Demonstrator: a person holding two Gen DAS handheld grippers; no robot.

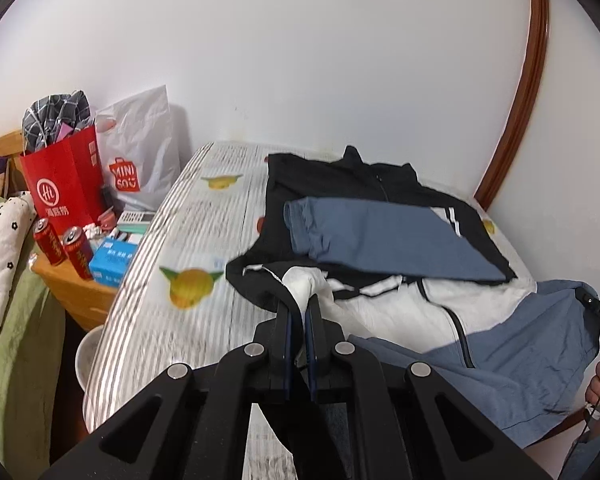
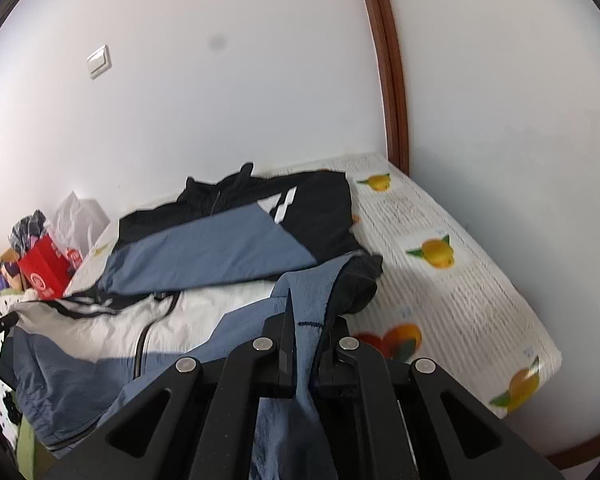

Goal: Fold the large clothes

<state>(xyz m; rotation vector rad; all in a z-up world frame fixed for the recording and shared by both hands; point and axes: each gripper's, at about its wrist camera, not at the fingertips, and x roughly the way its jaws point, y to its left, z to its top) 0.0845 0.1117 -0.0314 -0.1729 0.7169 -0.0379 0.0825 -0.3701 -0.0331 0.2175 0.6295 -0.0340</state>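
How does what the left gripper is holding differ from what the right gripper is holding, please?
The left gripper pinches white fabric with black trim, while the right gripper pinches blue fabric with a black lining. The left one's jaws are nearly together; the right one's stand wider around a thicker bunch. Both hold the same jacket on the table.

Desk (image 1: pixel 188 208) with a jacket (image 1: pixel 380 220) on it.
Its striped cover bears fruit prints; the black, blue and white jacket lies spread across the far half.
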